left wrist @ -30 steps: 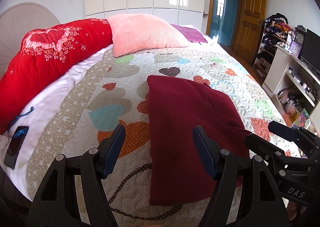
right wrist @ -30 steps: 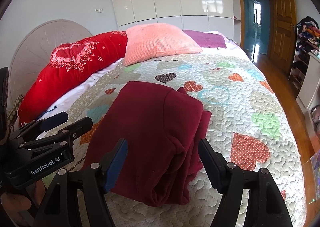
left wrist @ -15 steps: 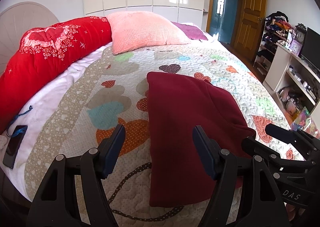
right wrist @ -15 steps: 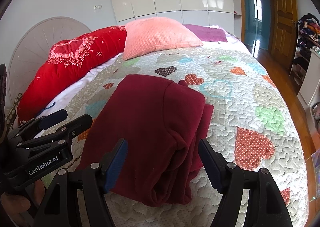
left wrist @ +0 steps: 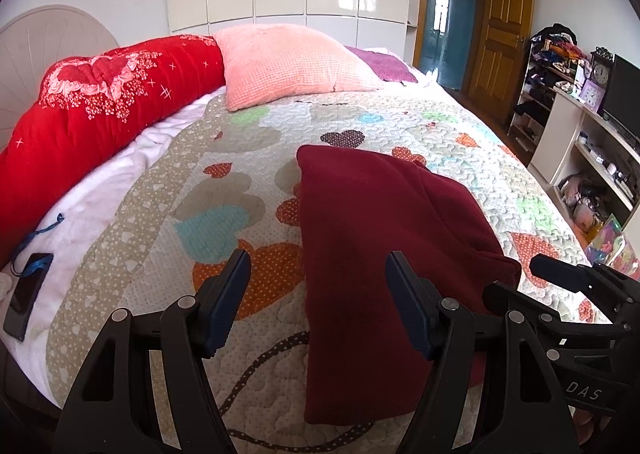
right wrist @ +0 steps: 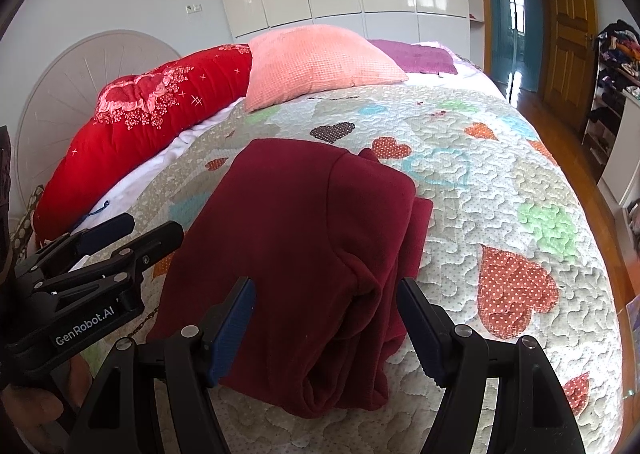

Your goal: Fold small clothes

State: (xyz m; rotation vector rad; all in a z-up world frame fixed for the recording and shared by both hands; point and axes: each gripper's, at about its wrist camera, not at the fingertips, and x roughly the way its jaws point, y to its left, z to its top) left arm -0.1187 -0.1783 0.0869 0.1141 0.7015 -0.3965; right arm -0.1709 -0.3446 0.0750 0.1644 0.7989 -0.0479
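A dark red garment (left wrist: 384,254) lies folded lengthwise on the heart-patterned quilt (left wrist: 248,190); it also shows in the right wrist view (right wrist: 296,238), with bunched layers along its right edge. My left gripper (left wrist: 318,274) is open and empty, held above the garment's near left edge. My right gripper (right wrist: 326,302) is open and empty above the garment's near right part. Each gripper shows in the other's view, the right gripper (left wrist: 560,294) at right and the left gripper (right wrist: 120,234) at left.
A red bolster (left wrist: 92,114), a pink pillow (left wrist: 288,62) and a purple cloth (left wrist: 384,64) lie at the bed's head. A phone (left wrist: 26,294) lies on the white sheet at left. Shelves (left wrist: 592,158), a television and a wooden door (left wrist: 504,22) stand at right.
Both grippers have drawn back and risen slightly from the garment, staying open. The garment has not moved.
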